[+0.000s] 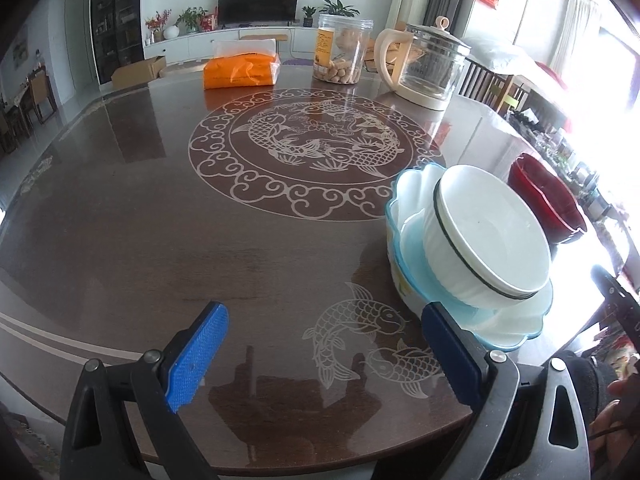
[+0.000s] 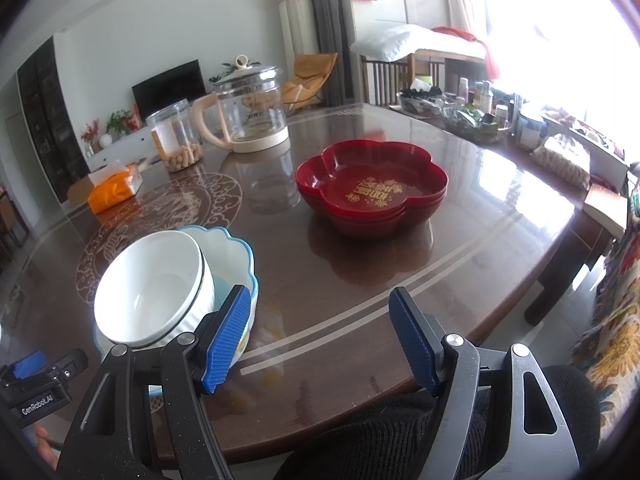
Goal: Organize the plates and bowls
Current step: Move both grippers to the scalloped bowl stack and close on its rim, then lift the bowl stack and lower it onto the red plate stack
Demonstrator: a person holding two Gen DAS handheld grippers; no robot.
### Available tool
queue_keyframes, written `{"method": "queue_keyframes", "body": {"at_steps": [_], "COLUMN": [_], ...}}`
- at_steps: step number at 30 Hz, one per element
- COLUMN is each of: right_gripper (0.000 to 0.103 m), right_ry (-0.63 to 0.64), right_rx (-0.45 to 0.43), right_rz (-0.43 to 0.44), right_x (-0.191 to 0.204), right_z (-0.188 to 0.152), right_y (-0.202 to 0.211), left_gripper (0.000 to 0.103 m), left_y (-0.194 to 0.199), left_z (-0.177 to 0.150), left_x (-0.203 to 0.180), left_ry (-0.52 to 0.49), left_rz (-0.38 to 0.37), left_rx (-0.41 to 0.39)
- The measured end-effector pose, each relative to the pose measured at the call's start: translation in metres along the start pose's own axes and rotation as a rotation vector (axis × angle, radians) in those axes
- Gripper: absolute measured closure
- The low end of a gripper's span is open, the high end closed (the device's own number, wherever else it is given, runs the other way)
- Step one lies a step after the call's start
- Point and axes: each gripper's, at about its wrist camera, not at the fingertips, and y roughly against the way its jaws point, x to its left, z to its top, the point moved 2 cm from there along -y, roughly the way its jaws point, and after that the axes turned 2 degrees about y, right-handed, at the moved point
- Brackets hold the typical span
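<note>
A white ribbed bowl [image 1: 486,236] with a dark rim line sits tilted inside a blue-edged scalloped bowl [image 1: 416,200] near the table's front edge. Both show in the right wrist view, the white bowl [image 2: 150,288] inside the scalloped bowl [image 2: 236,256]. Red flower-shaped plates [image 2: 372,184] with gold lettering are stacked further back; they show in the left wrist view [image 1: 548,200]. My left gripper [image 1: 324,344] is open and empty, just left of the bowls. My right gripper [image 2: 320,340] is open and empty, its left finger beside the scalloped bowl.
A glass kettle [image 2: 248,108], a clear jar of peanuts [image 2: 176,140] and an orange tissue pack [image 2: 116,186] stand at the back of the dark table [image 1: 160,220]. Jars and bottles [image 2: 480,112] crowd the far right. The table's front edge is right below both grippers.
</note>
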Motion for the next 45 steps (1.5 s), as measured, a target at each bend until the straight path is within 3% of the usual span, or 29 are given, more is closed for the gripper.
{"method": "queue_keyframes", "body": {"at_steps": [3,5,11,15,20,21,24,28,31,35,40,42,45], "right_gripper": [0.028,0.028,0.028,0.028,0.029,0.031,0.054,0.072,0.080,0.085,0.085,0.086,0.088], "right_ry": [-0.016,-0.029,-0.046,-0.018,0.074,0.094,0.149,0.162,0.157,0.142,0.118,0.117,0.118], "right_rx": [-0.025,-0.040,0.066,0.117,0.148,0.155,0.187,0.282,0.304,0.320,0.342,0.344,0.355], "right_rz": [0.018,0.031,0.109,0.154,0.176,0.179,0.187,0.218,0.231,0.248,0.270,0.276,0.278], "right_x": [-0.003,-0.005,-0.007,-0.003,0.011,0.014,0.026,0.033,0.036,0.038,0.035,0.036,0.037], "right_z": [-0.001,0.000,0.002,0.005,0.009,0.010,0.012,0.010,0.011,0.012,0.010,0.011,0.010], "right_y": [0.004,0.007,-0.013,-0.023,-0.032,-0.035,-0.047,-0.071,-0.081,-0.088,-0.092,-0.092,-0.094], "left_gripper": [0.006,0.006,0.008,0.023,0.032,0.035,0.039,0.044,0.050,0.062,0.066,0.081,0.085], "left_y": [-0.001,-0.002,-0.010,-0.018,-0.025,-0.026,-0.031,-0.039,-0.046,-0.053,-0.058,-0.057,-0.063], "left_z": [-0.001,-0.002,-0.002,-0.002,-0.003,-0.003,-0.002,0.002,0.006,0.014,0.016,0.018,0.022], "left_x": [0.005,0.002,-0.013,-0.017,-0.019,-0.020,-0.021,-0.022,-0.022,-0.021,-0.015,-0.020,-0.020], "left_ry": [0.070,0.076,0.037,0.024,0.020,0.021,0.028,0.022,0.031,0.062,0.150,0.143,0.173], "left_rz": [-0.133,-0.171,-0.158,-0.143,-0.155,-0.158,-0.166,-0.170,-0.189,-0.206,-0.233,-0.245,-0.261], "left_rx": [0.029,0.043,0.017,0.010,-0.010,-0.015,-0.025,-0.041,-0.036,-0.030,-0.006,0.000,0.031]}}
